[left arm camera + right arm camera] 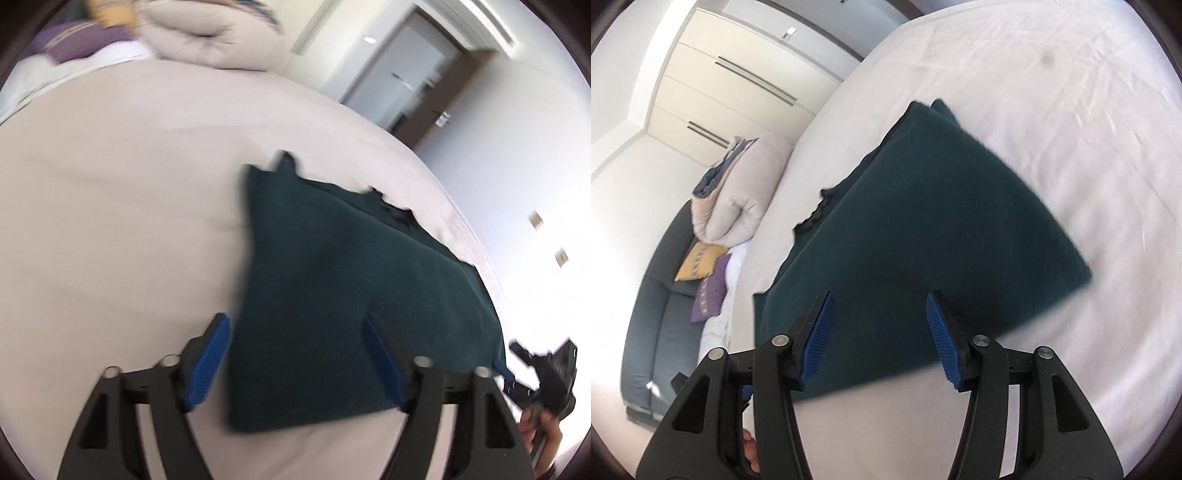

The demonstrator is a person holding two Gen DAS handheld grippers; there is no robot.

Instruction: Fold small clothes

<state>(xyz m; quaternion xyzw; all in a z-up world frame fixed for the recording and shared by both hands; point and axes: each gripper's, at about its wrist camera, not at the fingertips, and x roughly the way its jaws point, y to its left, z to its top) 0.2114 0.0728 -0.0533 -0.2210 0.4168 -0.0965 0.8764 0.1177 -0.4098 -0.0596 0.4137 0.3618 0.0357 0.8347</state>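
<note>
The dark green garment (332, 280) is matt, fuzzy knit cloth, lying on a smooth, pale bed sheet (110, 221) with faint creases. Each tool (881, 332) has matt black plastic arms, ribbed blue pads (820, 332) and shiny metal pins.

- Bright daylight washes out the white bedsheet (1052, 92) in my right view.
- Motion blur smears the dark green cloth's (332, 277) edges.
- Fisheye bends everything around that cloth, dark vignette at corners.

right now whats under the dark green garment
The dark green garment lies flat on the pale bed sheet, which shows all around its edges. Whatever is directly beneath the cloth is covered, so I cannot tell whether anything else lies there.
</note>
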